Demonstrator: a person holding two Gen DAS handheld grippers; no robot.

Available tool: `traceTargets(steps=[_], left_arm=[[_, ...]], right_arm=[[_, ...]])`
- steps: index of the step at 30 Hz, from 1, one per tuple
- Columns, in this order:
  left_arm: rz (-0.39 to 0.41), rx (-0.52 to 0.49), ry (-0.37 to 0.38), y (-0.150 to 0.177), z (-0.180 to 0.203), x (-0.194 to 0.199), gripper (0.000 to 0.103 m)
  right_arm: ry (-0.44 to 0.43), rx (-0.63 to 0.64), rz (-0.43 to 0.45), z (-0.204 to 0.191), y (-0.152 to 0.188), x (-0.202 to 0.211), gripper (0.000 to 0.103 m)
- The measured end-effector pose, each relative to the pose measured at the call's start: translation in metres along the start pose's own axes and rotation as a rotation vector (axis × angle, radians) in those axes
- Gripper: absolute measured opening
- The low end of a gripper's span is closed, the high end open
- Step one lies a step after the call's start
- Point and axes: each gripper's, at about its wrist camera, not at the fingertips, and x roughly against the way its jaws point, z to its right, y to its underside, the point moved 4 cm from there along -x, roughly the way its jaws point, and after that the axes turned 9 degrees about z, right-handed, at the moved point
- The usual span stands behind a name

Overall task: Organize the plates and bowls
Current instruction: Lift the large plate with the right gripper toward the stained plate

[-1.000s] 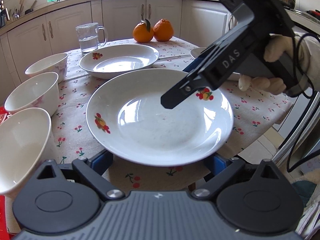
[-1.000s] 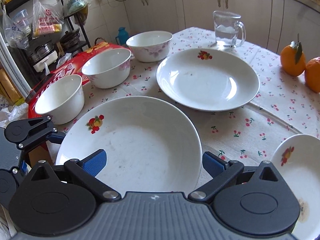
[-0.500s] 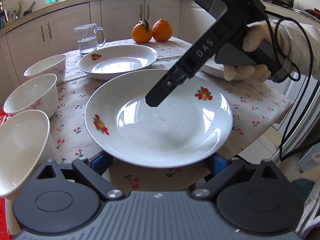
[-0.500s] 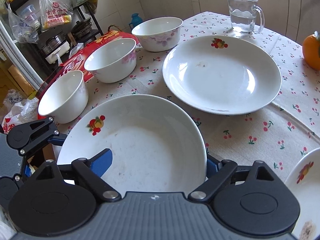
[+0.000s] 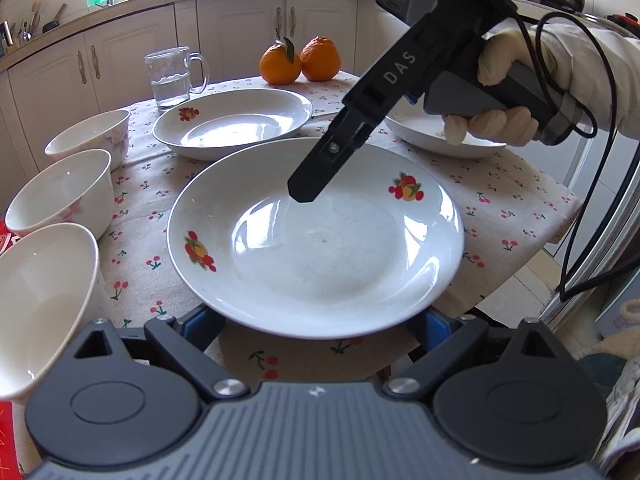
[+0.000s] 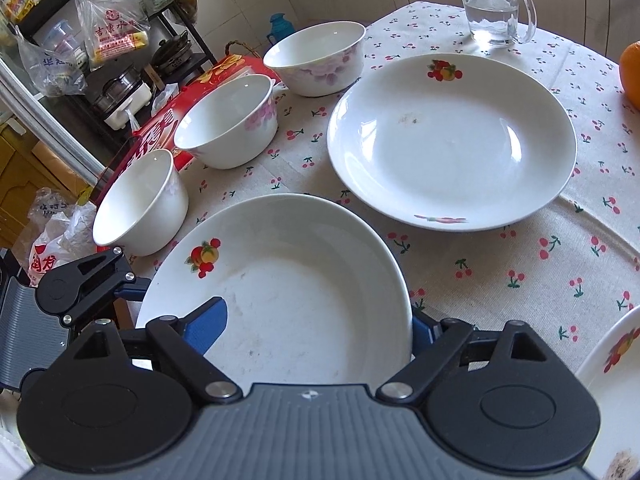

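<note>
Hanging past the near tabletop edge, the front plate sits with its near rim over open air and both tools closing in on it. Left tool: jaws spread wide, blue pads either side of the plate's near rim, under it; contact can't be confirmed, looks ungripped. Right tool: also wide, one blue finger lying over the plate's inner surface, the other outside the rim; from the left wrist view its black finger tip hovers over the plate's well, touch or gap can't be told. Gloved right hand on the handle, cable looping off to the side. Second plate sits behind the front one, near but apart, strip of cherry cloth between. Third plate lies at the right side, partly hidden behind the right tool. Three bowls line the left edge, close together, all empty. Plates hold no food, only faint smudges. Glass mug at the back, part full of water. Two oranges beside it at the far edge.
</note>
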Motion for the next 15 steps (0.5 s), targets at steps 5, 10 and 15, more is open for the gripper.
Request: traceTargets(steps=[5,10,15], left_arm=[[-0.009,-0.005,0.007,-0.001,-0.001,0.000,0.096],[-0.014,-0.023,0.014,-0.002,0.000,0.002,0.095],[-0.016,-0.024,0.030,-0.007,0.002,0.004,0.095]], right_arm=[[0.003,-0.001,-0.001,-0.002,0.002,0.001,0.093],[0.013,0.006,0.000,-0.005,0.004,0.005,0.094],[0.023,0.018,0.013,-0.007,0.005,0.013,0.094]])
